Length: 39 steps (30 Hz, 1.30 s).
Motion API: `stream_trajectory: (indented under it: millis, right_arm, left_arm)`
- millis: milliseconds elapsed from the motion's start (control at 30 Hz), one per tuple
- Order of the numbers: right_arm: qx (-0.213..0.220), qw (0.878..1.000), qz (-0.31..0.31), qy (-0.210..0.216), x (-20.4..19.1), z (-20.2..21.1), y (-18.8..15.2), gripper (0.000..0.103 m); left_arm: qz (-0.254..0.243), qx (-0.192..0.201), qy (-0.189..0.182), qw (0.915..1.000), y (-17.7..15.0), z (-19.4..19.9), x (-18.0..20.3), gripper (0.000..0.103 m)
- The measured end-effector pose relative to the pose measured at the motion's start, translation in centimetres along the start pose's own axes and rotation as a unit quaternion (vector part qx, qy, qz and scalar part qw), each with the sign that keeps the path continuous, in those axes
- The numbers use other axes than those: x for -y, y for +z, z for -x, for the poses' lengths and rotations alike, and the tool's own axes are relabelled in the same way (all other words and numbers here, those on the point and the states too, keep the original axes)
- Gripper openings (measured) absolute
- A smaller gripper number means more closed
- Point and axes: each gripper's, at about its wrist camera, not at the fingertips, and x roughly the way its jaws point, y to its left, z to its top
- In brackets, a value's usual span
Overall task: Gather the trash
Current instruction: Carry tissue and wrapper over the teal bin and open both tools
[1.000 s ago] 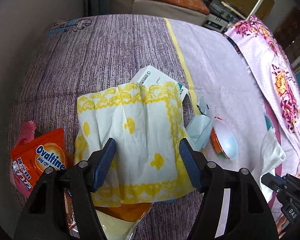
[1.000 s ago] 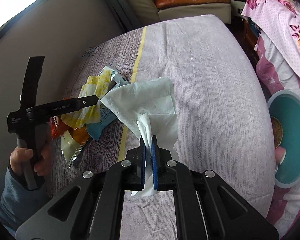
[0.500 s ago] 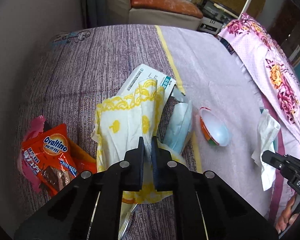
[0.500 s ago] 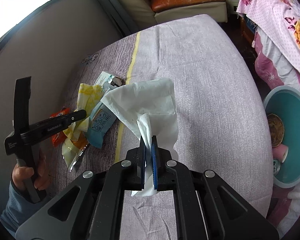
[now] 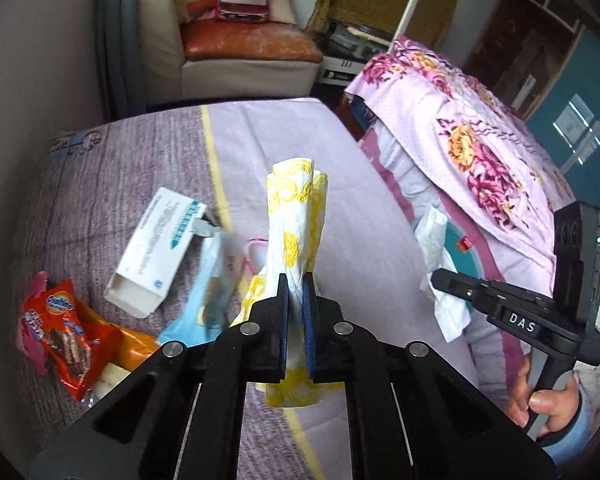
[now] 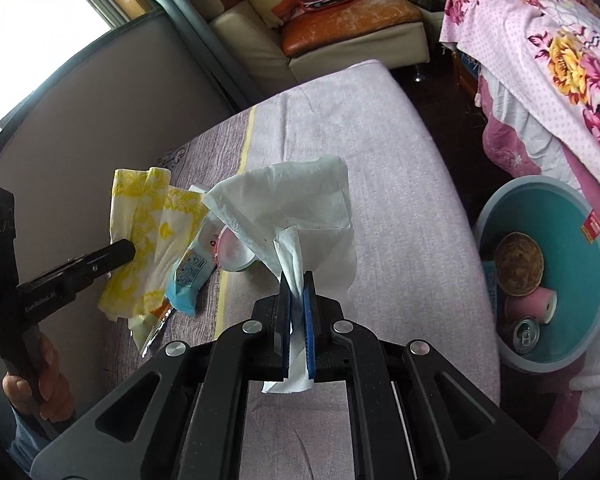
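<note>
My left gripper (image 5: 295, 292) is shut on a yellow-patterned napkin (image 5: 296, 216) and holds it lifted above the purple bedspread (image 5: 112, 168); the napkin also shows in the right wrist view (image 6: 152, 232). My right gripper (image 6: 297, 292) is shut on a white tissue (image 6: 292, 204), held above the bed; the tissue also shows in the left wrist view (image 5: 440, 264). On the bed lie a white carton box (image 5: 156, 240), a light-blue wrapper (image 5: 204, 292), an orange Ovaltine packet (image 5: 66, 336) and a small round cup (image 6: 234, 250).
A teal bin (image 6: 556, 276) with a can, a pink roll and a brown disc stands on the floor right of the bed. A floral pink cover (image 6: 560, 60) drapes at the right. A sofa (image 6: 340, 36) stands behind the bed.
My left gripper closed on the yellow napkin and lifted it off the pile, uncovering the white box and blue wrapper. My right gripper kept hold of the white tissue and drifted toward the bin side.
</note>
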Motion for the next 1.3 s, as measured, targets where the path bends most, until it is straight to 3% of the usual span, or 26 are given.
stream_trajectory:
  millis: [300,700,933,1300]
  right_arm:
    - [0.054,0.995,-0.064,-0.044,7.4,5.2,0.0,0.006]
    - [0.087,0.981,-0.153,-0.08,17.9,9.4,-1.6,0.006]
    - [0.091,0.976,-0.177,-0.089,21.7,10.3,-2.4,0.006]
    - [0.089,0.971,-0.196,-0.1,24.3,10.4,-2.7,0.006]
  left_arm:
    - [-0.059,-0.033,-0.068,0.9954,0.9,-4.7,9.1,0.007]
    - [-0.133,-0.072,-0.099,0.9836,1.6,-10.7,20.5,0.007]
    - [-0.148,-0.093,-0.097,0.9798,1.7,-14.1,23.8,0.007]
    - [-0.156,-0.113,-0.099,0.9762,1.7,-17.1,25.4,0.007]
